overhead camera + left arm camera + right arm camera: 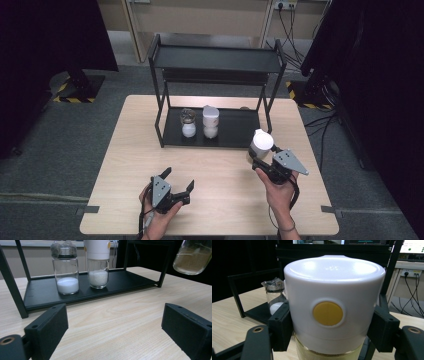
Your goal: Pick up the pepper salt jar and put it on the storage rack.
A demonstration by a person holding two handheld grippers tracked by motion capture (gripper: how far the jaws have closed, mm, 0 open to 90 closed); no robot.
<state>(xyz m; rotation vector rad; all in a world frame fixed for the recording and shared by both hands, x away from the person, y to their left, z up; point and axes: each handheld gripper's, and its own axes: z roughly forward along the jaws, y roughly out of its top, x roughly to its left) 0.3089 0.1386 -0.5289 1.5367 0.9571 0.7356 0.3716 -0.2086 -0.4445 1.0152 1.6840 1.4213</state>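
Beside the black rack [215, 65], right of its lower shelf, the right gripper [261, 161] clamps the white cap of a glass jar [332, 315] (smooth, breakable, bottom-heavy with brownish grains, best gripped lower), while the left gripper [178, 181] rests open

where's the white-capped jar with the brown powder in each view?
High view: jar right of centre, held in the right gripper, in front of the black rack.
Left gripper view: top right corner, tilted, clear of the table.
Right gripper view: centre, between the jaws.
Shared landmark: the black rack.
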